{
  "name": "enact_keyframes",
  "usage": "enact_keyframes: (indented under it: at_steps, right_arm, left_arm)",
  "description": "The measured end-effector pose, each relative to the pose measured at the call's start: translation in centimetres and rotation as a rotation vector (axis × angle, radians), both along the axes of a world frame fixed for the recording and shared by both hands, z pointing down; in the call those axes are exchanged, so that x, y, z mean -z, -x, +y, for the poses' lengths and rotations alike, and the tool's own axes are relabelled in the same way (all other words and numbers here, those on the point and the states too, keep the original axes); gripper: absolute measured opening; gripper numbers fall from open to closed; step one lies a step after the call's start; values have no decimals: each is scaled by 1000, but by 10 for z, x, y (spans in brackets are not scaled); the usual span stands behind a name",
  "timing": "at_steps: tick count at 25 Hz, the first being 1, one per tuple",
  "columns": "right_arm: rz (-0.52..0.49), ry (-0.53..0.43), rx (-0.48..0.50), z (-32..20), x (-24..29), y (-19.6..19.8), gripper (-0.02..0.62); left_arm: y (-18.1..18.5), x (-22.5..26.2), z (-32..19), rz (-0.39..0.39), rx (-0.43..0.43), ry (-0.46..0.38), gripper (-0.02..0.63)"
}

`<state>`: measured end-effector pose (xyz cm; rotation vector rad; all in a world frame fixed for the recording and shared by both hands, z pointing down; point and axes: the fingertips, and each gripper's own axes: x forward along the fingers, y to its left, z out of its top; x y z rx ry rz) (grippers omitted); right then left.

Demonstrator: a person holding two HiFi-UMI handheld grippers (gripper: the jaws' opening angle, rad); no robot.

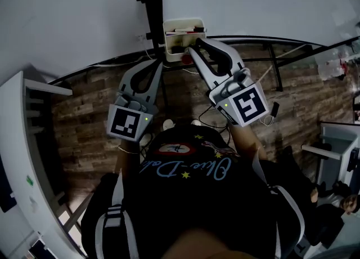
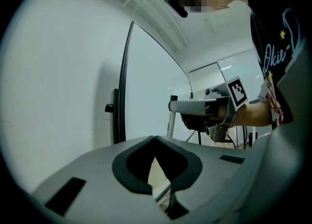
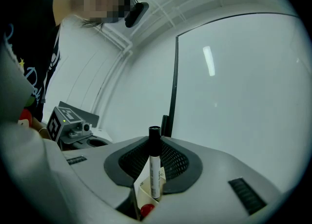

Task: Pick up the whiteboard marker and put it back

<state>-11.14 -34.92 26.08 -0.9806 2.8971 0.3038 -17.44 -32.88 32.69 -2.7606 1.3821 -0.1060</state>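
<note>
One whiteboard marker (image 3: pixel 154 162) stands clamped in jaws of right gripper (image 1: pixel 194 48).

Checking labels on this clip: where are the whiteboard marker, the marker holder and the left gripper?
whiteboard marker (image 3: pixel 155 172): right gripper view, white barrel.
marker holder (image 1: pixel 173 47): head view, front wall.
left gripper (image 2: pixel 155 139): left gripper view, where the fingers meet.

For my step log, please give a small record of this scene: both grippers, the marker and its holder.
left gripper: jaws together, nothing between them
right gripper: jaws closed on the whiteboard marker
whiteboard marker: upright, black cap on top, lower end at the holder
holder: white box on the board stand, right gripper at it
red object: in the holder, too little shows to name it
</note>
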Motion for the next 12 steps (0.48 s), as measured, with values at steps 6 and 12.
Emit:
enact_keyframes:
  at_steps: [6,12]
  right_arm:
    - [-16,-4,30,11,6,-19,83]
    - [-36,12,33,19,0,-36,83]
  left_arm:
    - [-16,7,7,-19,21,-2,-6]
    - [-31,10,14,-35,21,-3,-6]
